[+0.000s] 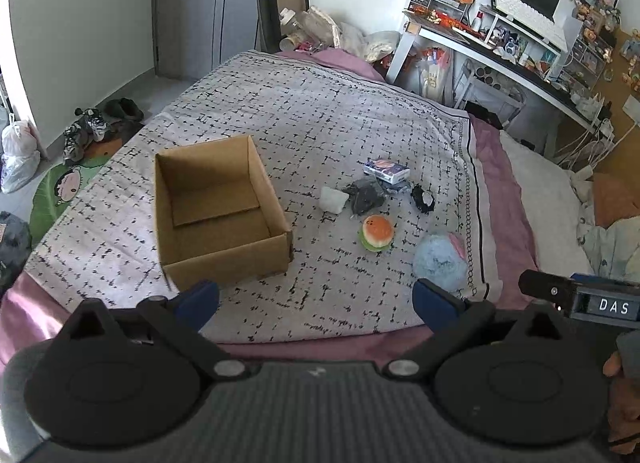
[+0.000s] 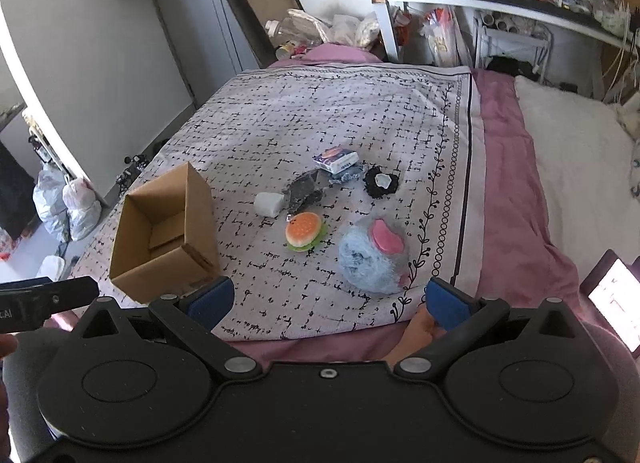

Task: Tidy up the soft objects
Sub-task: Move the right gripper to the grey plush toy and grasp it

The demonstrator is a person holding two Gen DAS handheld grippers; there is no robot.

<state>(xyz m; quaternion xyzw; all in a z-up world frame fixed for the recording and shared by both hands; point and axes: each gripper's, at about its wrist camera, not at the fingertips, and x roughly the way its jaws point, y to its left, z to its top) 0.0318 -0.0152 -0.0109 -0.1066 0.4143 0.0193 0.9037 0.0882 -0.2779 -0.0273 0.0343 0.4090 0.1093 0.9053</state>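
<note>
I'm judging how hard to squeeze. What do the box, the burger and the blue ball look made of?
Box: brown corrugated cardboard, matte, with folded flaps. Burger: probably squishy foam, smooth with a slight sheen; could be soft plastic. Blue ball: fluffy plush, long shaggy fibres, with a smoother pink patch.

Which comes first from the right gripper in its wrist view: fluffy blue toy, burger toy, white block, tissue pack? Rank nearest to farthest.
From the right gripper:
1. Fluffy blue toy, just ahead, right.
2. Burger toy, centre.
3. White block, further back, left.
4. Tissue pack, farthest back.

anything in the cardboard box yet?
No. The cardboard box shows only its bare bottom flaps; the burger toy lies outside it on the bed.
</note>
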